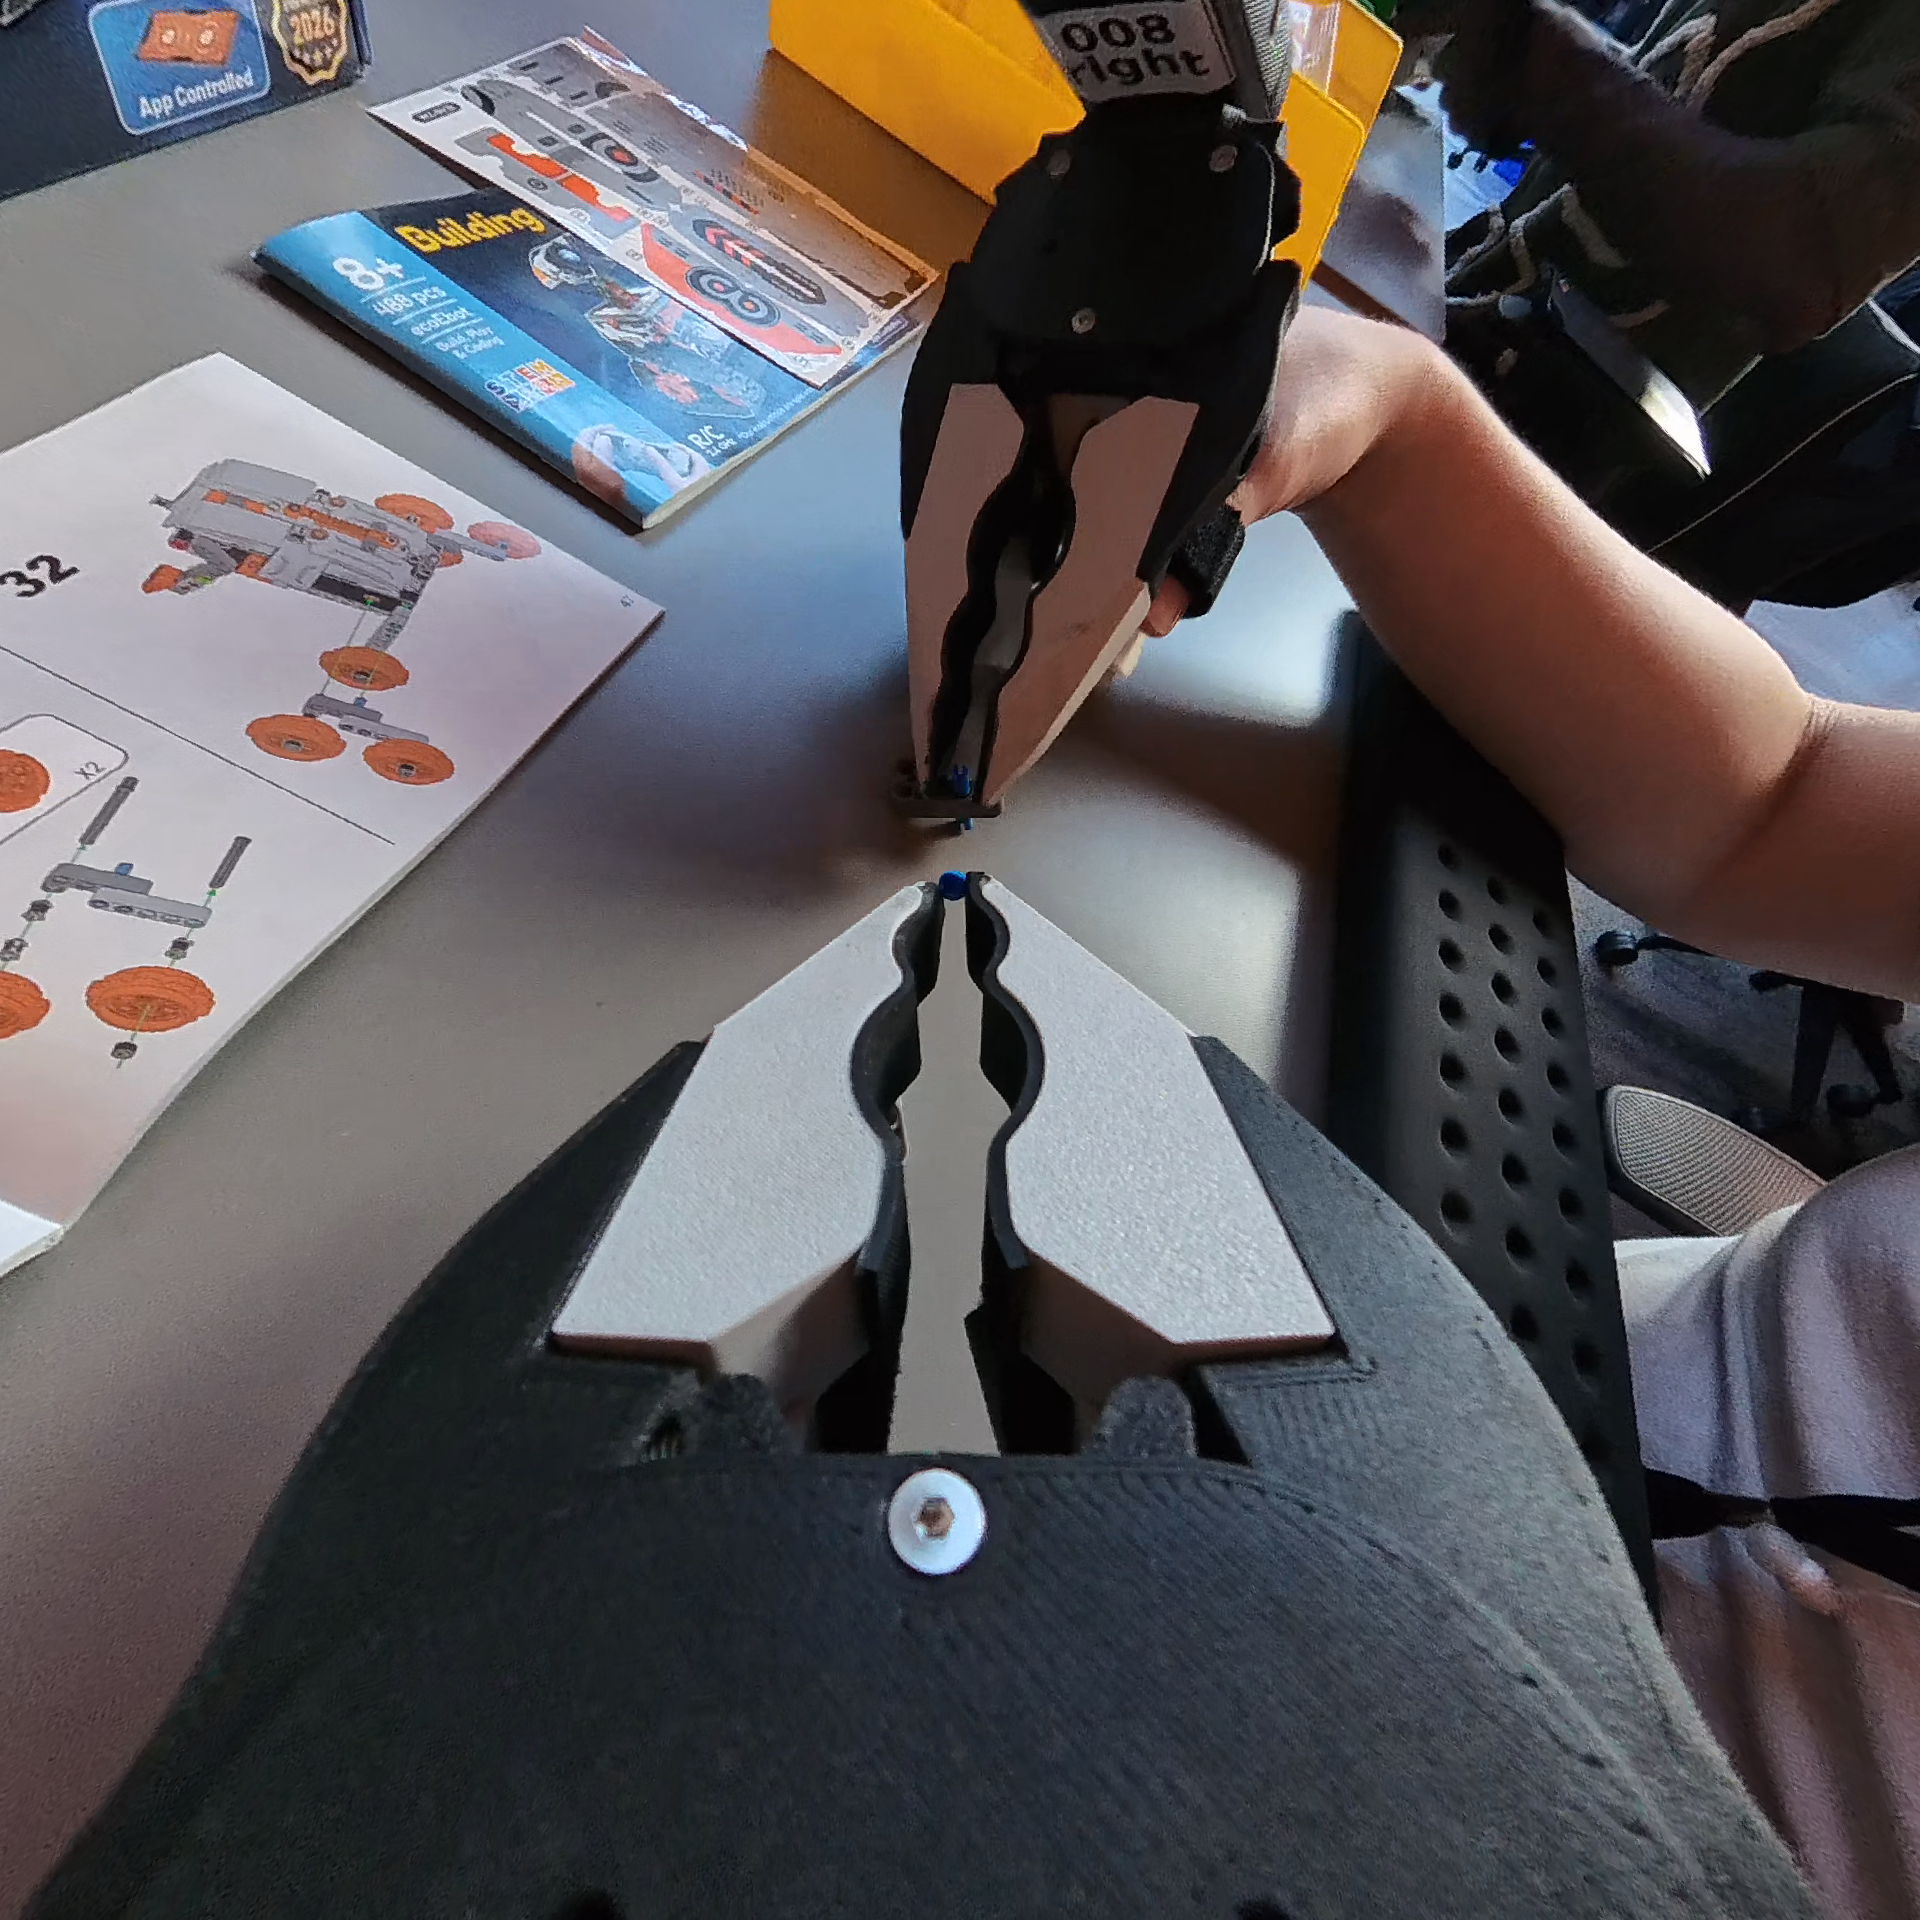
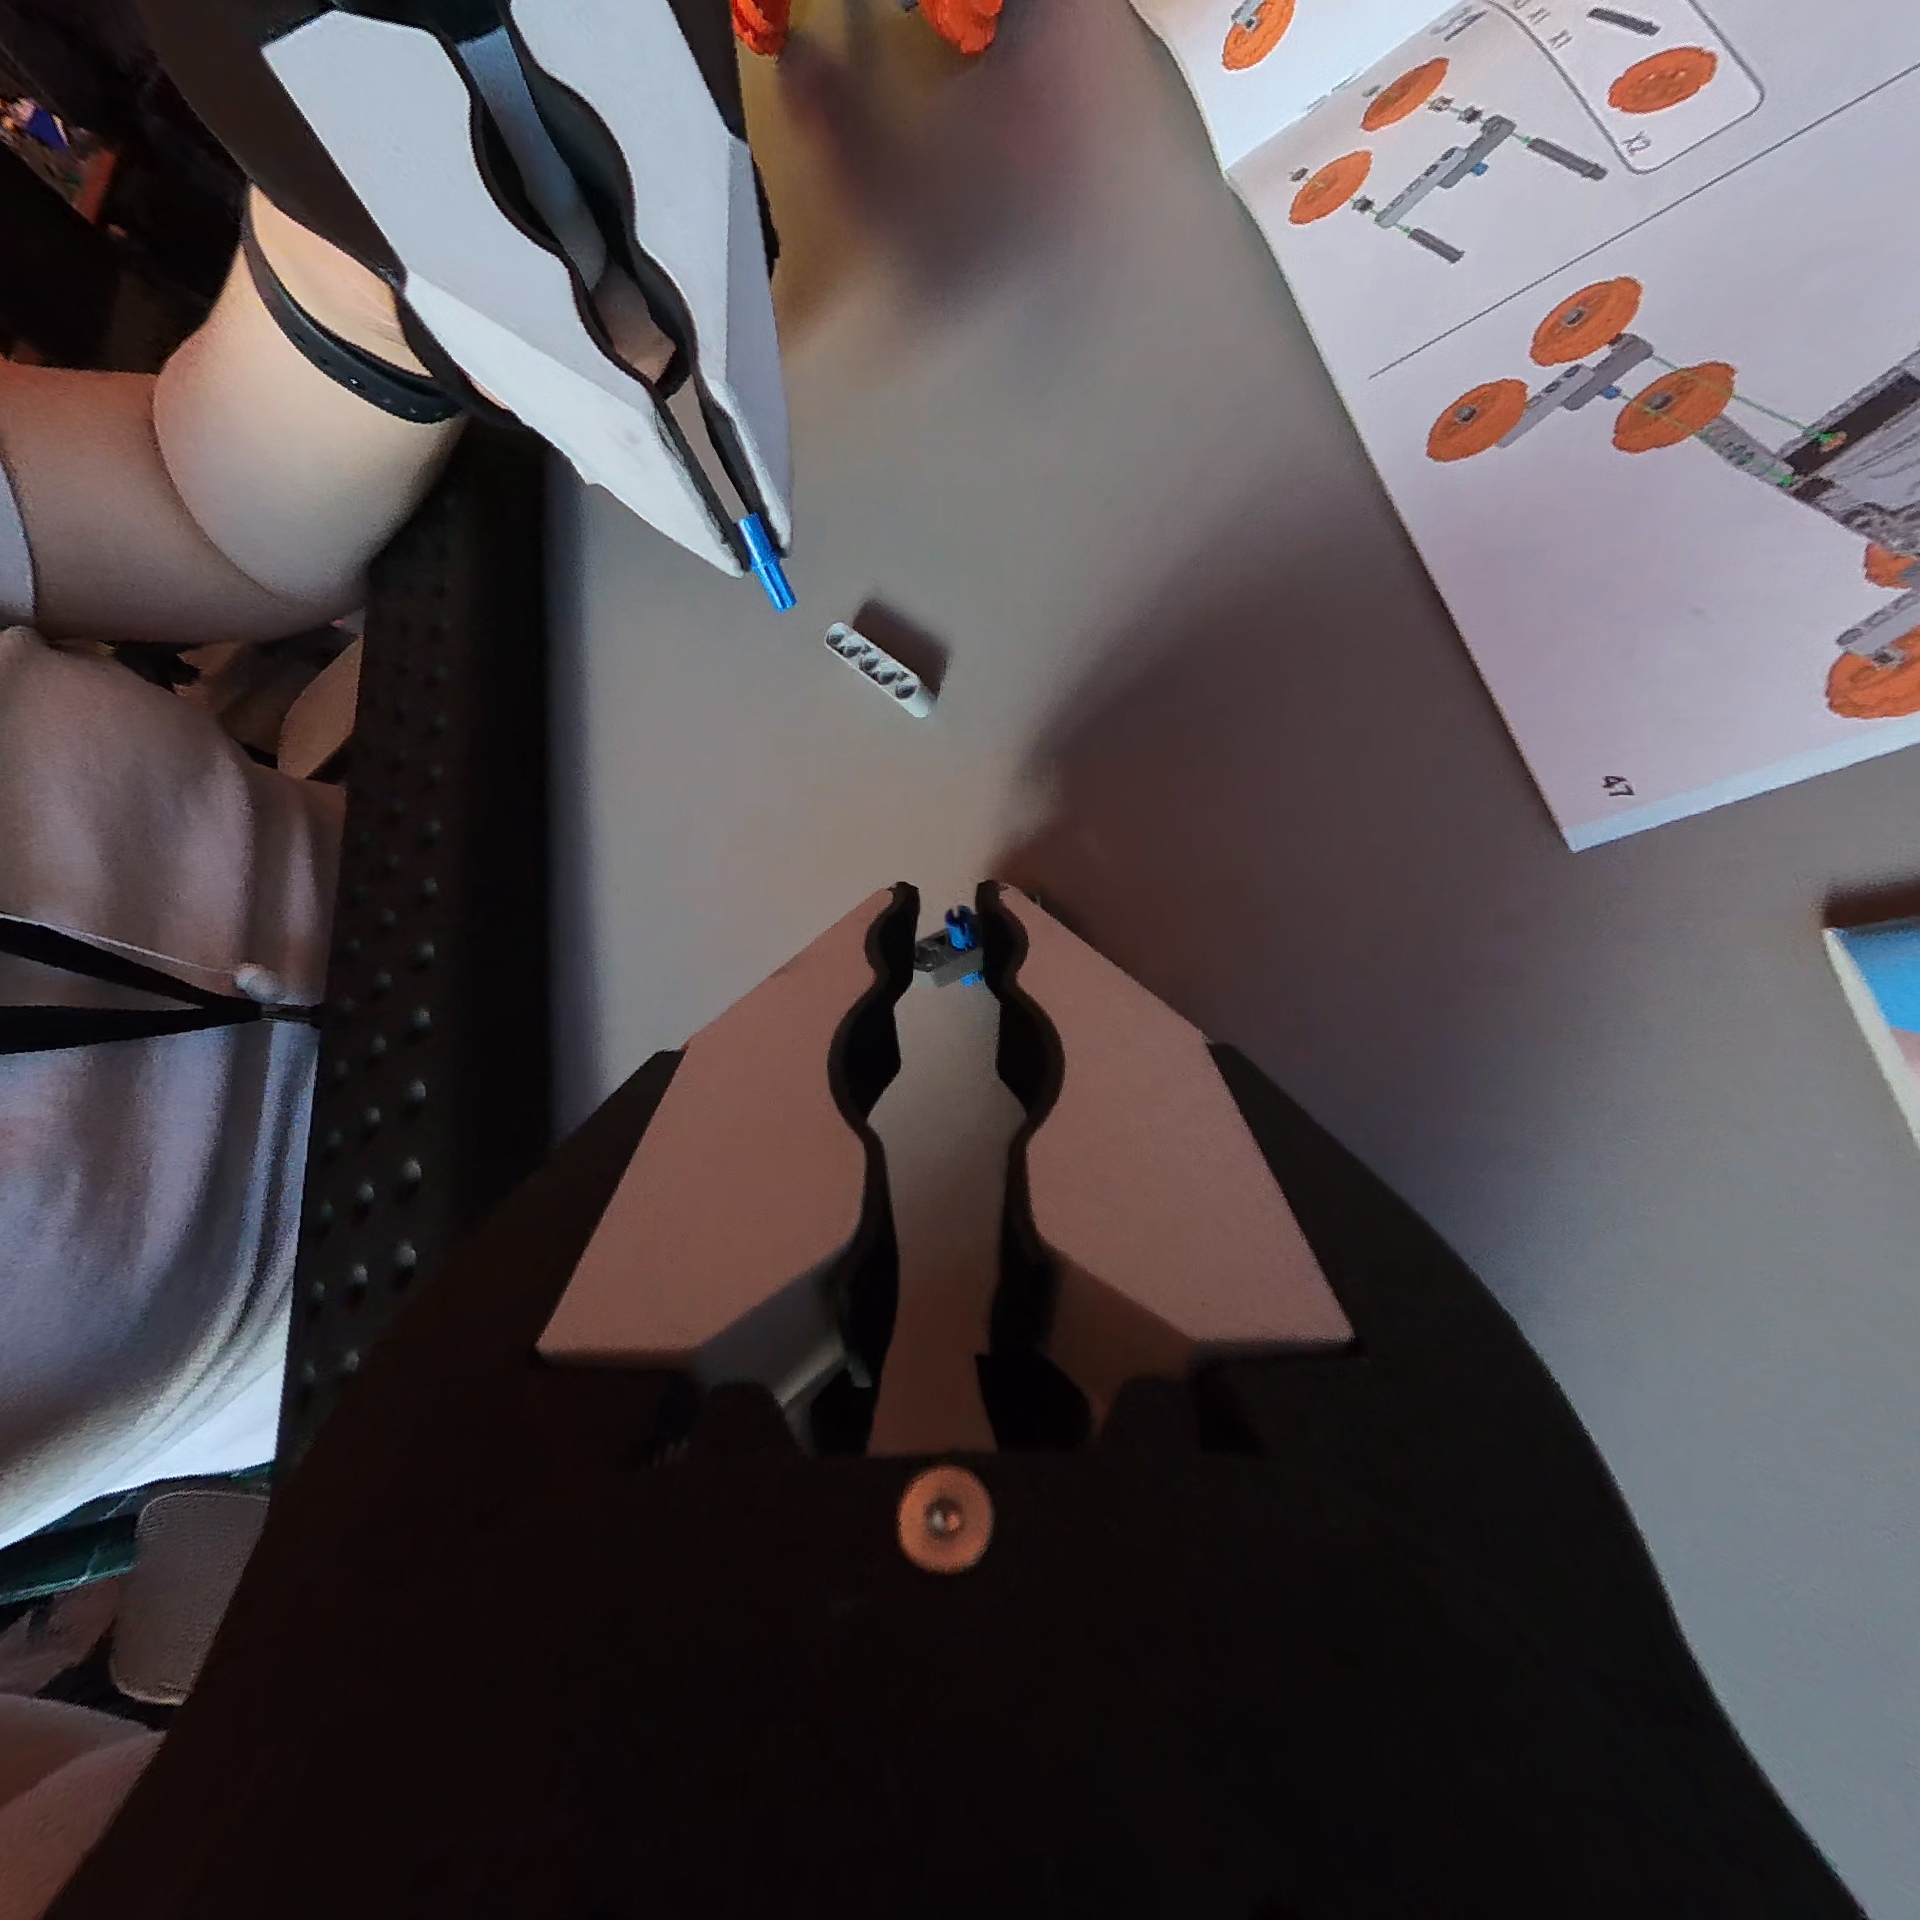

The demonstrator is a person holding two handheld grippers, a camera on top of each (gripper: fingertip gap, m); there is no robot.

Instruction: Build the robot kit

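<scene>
My left gripper point(image 1: 954, 888) is shut on a small blue pin point(image 1: 951, 885), which sticks out of its tips just above the dark table. In the right wrist view this gripper point(image 2: 753, 551) comes in from the upper left with the blue pin point(image 2: 767, 569) pointing at a loose grey beam with several holes point(image 2: 883, 670) lying on the table. My right gripper point(image 2: 948, 902) is shut on a small grey beam fitted with blue pins point(image 2: 951, 951). In the left wrist view it point(image 1: 951, 795) points down and holds that piece point(image 1: 945, 805) on the table, just beyond the left tips.
An open instruction booklet point(image 1: 260, 727) lies to the left, also in the right wrist view point(image 2: 1610, 416). A blue booklet point(image 1: 540, 353), a sticker sheet point(image 1: 675, 197), a yellow bin point(image 1: 935, 94) and a dark box point(image 1: 177, 73) lie farther back. A black perforated strip point(image 1: 1475, 1039) runs along the table edge. Orange wheels point(image 2: 961, 21) show at the top. There is about 7 centimetres between the tips of the two grippers.
</scene>
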